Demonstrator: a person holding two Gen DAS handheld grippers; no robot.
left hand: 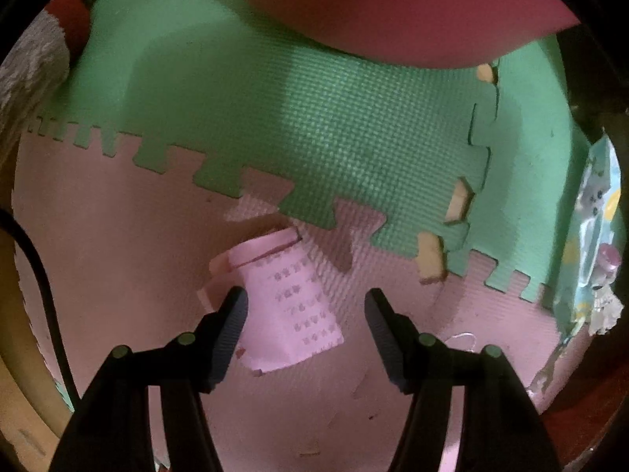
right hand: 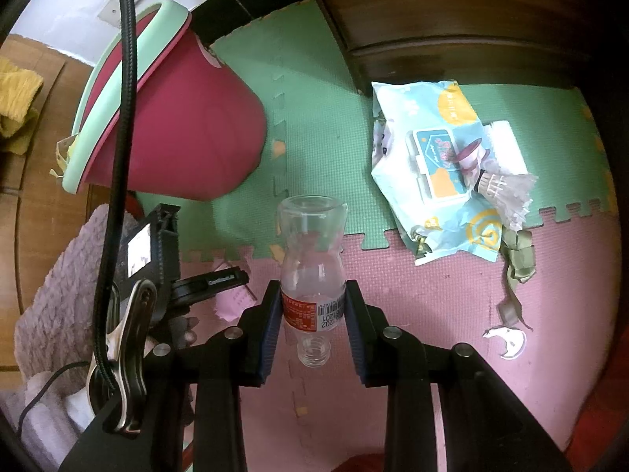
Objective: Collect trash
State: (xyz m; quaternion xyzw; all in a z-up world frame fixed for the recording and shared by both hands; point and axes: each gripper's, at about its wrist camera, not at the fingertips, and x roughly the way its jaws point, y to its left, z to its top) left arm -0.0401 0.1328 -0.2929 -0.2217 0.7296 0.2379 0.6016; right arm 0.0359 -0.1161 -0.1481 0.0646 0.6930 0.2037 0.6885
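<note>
Pink paper scrap (left hand: pixel 289 306) lies under the spread left hand-held gripper (left hand: pixel 306 306) (right hand-held gripper (right hand: pixel 313 306) clamps a bottle (right hand: pixel 312 259)).

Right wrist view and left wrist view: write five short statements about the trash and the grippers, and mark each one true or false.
1. The right gripper is shut on a clear plastic bottle. True.
2. The bottle has its cap on. False: its threaded neck is open, no cap.
3. The left gripper is clamped on the pink printed paper. False: its fingers stand open, the paper lying on the pink foam mat between them.
4. The wet wipes pack lies partly on the green foam mat. True.
5. The red bucket has a yellow rim. False: the rim is pale green.
</note>
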